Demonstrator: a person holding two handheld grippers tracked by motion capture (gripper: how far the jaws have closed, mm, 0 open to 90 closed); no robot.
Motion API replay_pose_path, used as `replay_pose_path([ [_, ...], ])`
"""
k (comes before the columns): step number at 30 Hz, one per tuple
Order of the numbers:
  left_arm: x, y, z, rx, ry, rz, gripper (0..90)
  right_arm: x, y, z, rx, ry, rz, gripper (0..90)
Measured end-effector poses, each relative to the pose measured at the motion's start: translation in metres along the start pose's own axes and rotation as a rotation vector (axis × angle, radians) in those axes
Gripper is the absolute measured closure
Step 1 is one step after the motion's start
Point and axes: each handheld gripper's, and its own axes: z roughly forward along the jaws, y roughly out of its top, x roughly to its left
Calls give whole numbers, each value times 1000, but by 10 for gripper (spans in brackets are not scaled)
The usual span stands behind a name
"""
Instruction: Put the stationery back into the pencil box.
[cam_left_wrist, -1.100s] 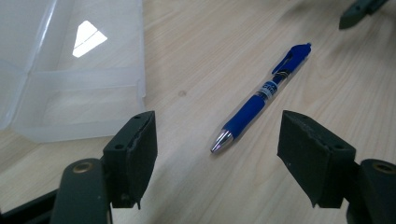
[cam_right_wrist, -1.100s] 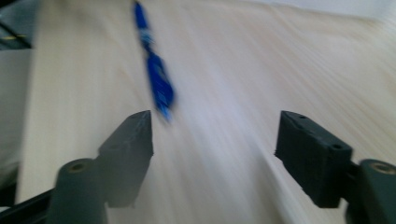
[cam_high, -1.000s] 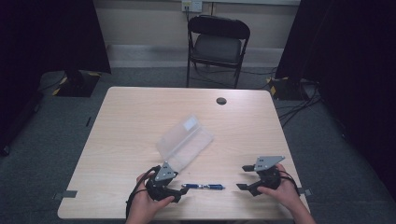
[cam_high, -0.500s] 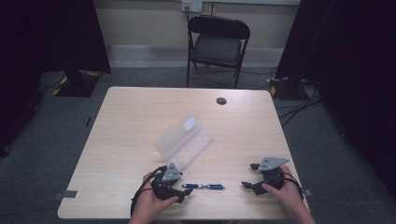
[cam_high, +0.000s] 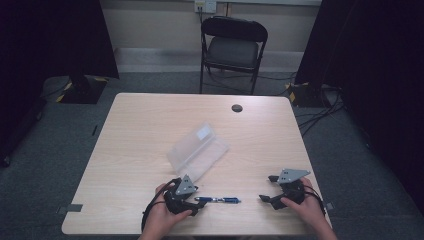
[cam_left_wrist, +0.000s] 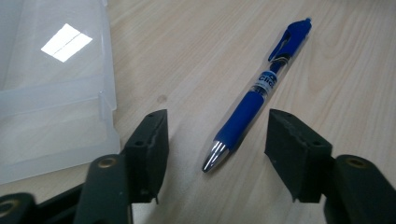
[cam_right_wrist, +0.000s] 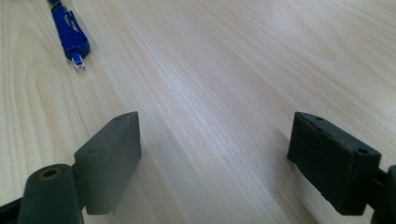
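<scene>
A blue click pen (cam_high: 217, 200) lies near the table's front edge, its metal tip toward my left gripper (cam_high: 197, 201). In the left gripper view the pen (cam_left_wrist: 261, 100) has its tip between the two black jaws of the left gripper (cam_left_wrist: 218, 128). Those jaws have just been closing, but the pads stand apart from the pen. My right gripper (cam_high: 267, 188) rests low at the front right and is open. Its jaws have just been opening, and bare wood lies between them (cam_right_wrist: 217, 135). The pen's clip end (cam_right_wrist: 70, 32) is at that view's far left.
A clear plastic case (cam_high: 197, 152) lies open in the middle of the wooden table (cam_high: 150, 125), just beyond my left hand and beside the left jaw (cam_left_wrist: 51, 93). A black grommet (cam_high: 237, 108) sits near the far edge. A folding chair (cam_high: 232, 47) stands behind the table.
The left gripper has edged a little toward the pen and its jaws look narrower. The right hand has slid slightly toward the front edge. The pen and the case have not moved.
</scene>
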Motion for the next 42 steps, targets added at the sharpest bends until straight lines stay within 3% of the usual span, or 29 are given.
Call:
replay_pose_path([
  [10,1,-3,0,-3,3,25,475,0,0,0,0,-1,0,161],
  [14,-2,-2,-2,8,-3,8,565,0,0,0,0,0,0,161],
  [15,-1,-2,-3,15,-5,24,579,0,0,0,0,0,0,161],
  [19,-2,-2,-5,23,-5,18,673,0,0,0,0,-1,0,161],
  [24,-4,-1,-6,41,-1,13,731,0,0,0,-2,2,0,161],
  [29,-5,-1,-6,33,-27,11,784,0,0,0,-2,2,0,161],
  [30,-6,-1,-7,46,-36,-7,795,0,0,0,-2,2,0,161],
  [31,-6,-1,-7,52,-32,2,798,0,0,0,-2,2,0,161],
  [34,-7,-2,-6,25,-15,-20,805,0,0,0,-1,0,0,161],
  [40,-4,-3,-7,24,42,-69,811,0,0,0,-1,0,0,161],
  [42,-3,-4,-7,16,35,-76,810,0,0,0,0,-1,0,161],
])
